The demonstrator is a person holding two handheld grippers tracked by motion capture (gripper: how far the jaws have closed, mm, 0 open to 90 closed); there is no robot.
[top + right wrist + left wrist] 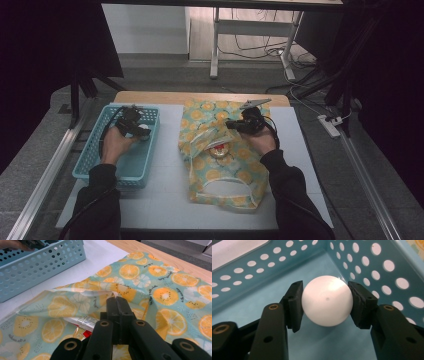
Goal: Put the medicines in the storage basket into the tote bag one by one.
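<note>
A white ball [327, 302] sits between the black pads of my left gripper [325, 306], just above the floor of a light-blue perforated basket [387, 267], near a corner. Both pads touch the ball's sides. In the high view the left gripper [137, 127] is inside the basket [82, 162] at the table's left. My right gripper [117, 302] is shut on the white-trimmed rim of a teal cloth bag with orange slices [162, 290], holding its mouth lifted. In the high view the right gripper [230, 124] is over the bag [225, 172].
A red and white packet [82, 323] lies inside the bag's opening, also seen as the packet [220, 148] from above. The basket [37, 267] stands left of the bag on a white mat [165, 200]. The wooden table edge [150, 96] runs along the back.
</note>
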